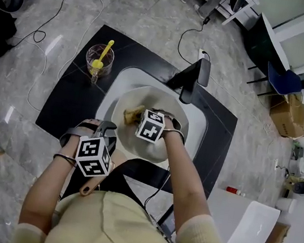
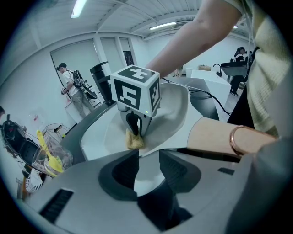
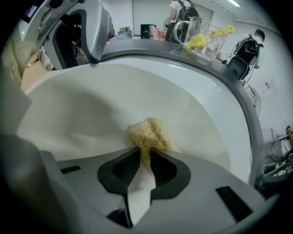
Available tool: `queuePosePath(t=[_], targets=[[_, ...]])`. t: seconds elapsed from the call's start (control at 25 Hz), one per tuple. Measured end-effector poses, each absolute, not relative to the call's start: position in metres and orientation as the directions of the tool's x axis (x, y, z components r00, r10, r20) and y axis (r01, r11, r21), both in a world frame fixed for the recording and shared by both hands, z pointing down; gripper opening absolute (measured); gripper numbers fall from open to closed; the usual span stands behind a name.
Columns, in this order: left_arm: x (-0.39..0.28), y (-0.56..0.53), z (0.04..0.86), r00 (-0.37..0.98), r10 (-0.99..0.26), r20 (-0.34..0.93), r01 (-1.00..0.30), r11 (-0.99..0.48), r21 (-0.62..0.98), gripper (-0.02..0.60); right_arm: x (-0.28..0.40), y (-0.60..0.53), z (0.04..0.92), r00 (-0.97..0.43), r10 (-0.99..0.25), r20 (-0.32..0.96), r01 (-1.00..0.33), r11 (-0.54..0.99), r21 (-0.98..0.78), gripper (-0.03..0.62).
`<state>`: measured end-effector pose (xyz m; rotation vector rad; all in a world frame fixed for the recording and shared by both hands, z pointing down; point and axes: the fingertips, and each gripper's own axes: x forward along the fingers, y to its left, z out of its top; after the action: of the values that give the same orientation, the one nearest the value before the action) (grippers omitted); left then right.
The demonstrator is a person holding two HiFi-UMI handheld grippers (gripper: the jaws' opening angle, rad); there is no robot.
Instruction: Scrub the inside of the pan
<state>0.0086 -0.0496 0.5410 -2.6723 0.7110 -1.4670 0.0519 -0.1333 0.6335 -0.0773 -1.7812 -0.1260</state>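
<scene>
where the white basin (image 1: 110, 97) is sunk into the black surface (image 1: 69, 105), the pan (image 1: 164, 100) sits mouth up. it is round, so i can give it no long axis, and i cannot tell whether it has a handle. its near rim runs between the jaws of the left gripper (image 2: 149, 157), which stand fairly wide and clamp that rim from both sides. the pan is pale cream, smooth and matt, with a shallow curved wall. the right gripper (image 3: 145, 153) points steeply down into it, and its jaws pinch a sponge (image 3: 149, 132) at their tips. the sponge is yellow, coarse and crumpled. most of it bulges out ahead of the jaws and rests on the pan's floor, left of centre in the head view. a clear cup (image 1: 99, 64) holding a yellow brush (image 1: 103, 53) stands on the surface just beyond the basin's far left corner.
</scene>
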Motion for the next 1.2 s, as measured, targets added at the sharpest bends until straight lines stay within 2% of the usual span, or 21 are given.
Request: queuePosePath(t=[0.2,0.56,0.88,1.2], targets=[[0.009,-0.049,0.540,0.454,-0.397,0.797,-0.386,-0.894,-0.226,0.144,0.057,-0.127,0.633,-0.180,0.003,0.984,0.080,0.997,0.011,0.053],[0.008,-0.049,0.540,0.447,-0.409,0.796,-0.394,-0.889,-0.234,0.140,0.073,-0.085,0.613,-0.110,0.182,0.977,0.051,0.983,-0.178,0.025],[0.008,-0.048,0.540,0.453,-0.407,0.793,-0.390,-0.890,-0.234,0.140,0.087,-0.037,0.591,-0.057,0.390,0.919,0.003,0.920,-0.391,0.018],[0.007,-0.047,0.539,0.465,-0.417,0.781,-0.377,-0.891,-0.252,0.140,0.082,-0.039,0.560,-0.173,0.332,0.927,-0.036,0.939,-0.343,0.018]])
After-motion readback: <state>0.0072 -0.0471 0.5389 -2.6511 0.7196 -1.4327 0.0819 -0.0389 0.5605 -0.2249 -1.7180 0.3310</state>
